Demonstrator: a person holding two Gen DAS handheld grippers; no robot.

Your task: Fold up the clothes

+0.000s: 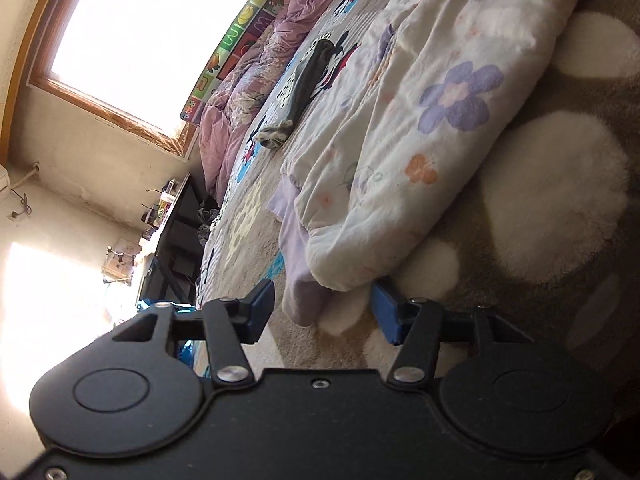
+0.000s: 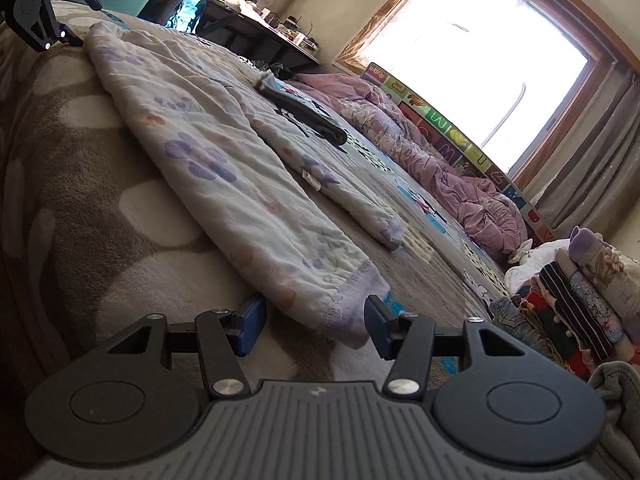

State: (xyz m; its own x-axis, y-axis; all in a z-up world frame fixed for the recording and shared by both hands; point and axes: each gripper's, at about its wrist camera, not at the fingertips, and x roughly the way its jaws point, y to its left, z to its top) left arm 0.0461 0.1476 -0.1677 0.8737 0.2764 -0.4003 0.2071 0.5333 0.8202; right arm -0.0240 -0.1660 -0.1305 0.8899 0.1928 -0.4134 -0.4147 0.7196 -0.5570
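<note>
**Inspector:** Bedroom with a bright window (image 2: pixel 480 60). State the position of the garment.

**Operator:** The floral pyjama trousers (image 2: pixel 224 184) lie flat on the grey fleece blanket (image 2: pixel 80 184) that covers the bed. They are white, printed with purple and orange flowers, with lilac cuffs. The two legs run side by side, and the nearer leg ends just in front of my right hand-held gripper (image 2: pixel 316 320).

**Inspector:** Condition of that gripper?

**Operator:** Jaws spread. The lilac cuff (image 2: pixel 352 300) sits between the blue pads (image 2: pixel 252 320), but I cannot tell whether either pad touches it. Nothing is pinched.

**Inspector:** And the left?

**Operator:** My left hand-held gripper (image 1: pixel 324 312) is at the opposite end of the trousers, also spread wide. The folded white edge and a lilac flap of fabric (image 1: pixel 304 292) lie between its pads, ungripped. In the right wrist view this gripper shows small at the far corner of the garment.

**Inspector:** Surroundings?

**Operator:** Beyond the trousers a dark sock (image 1: pixel 308 80) rests on a cartoon-print sheet (image 1: pixel 280 92). A crumpled mauve quilt (image 2: pixel 440 160) is bunched against the alphabet play mat (image 2: pixel 452 128) under the window. A stack of folded clothes (image 2: pixel 580 300) stands at the right, near the right gripper. A dark counter (image 2: pixel 260 32) with small clutter stands by the far wall.
</note>
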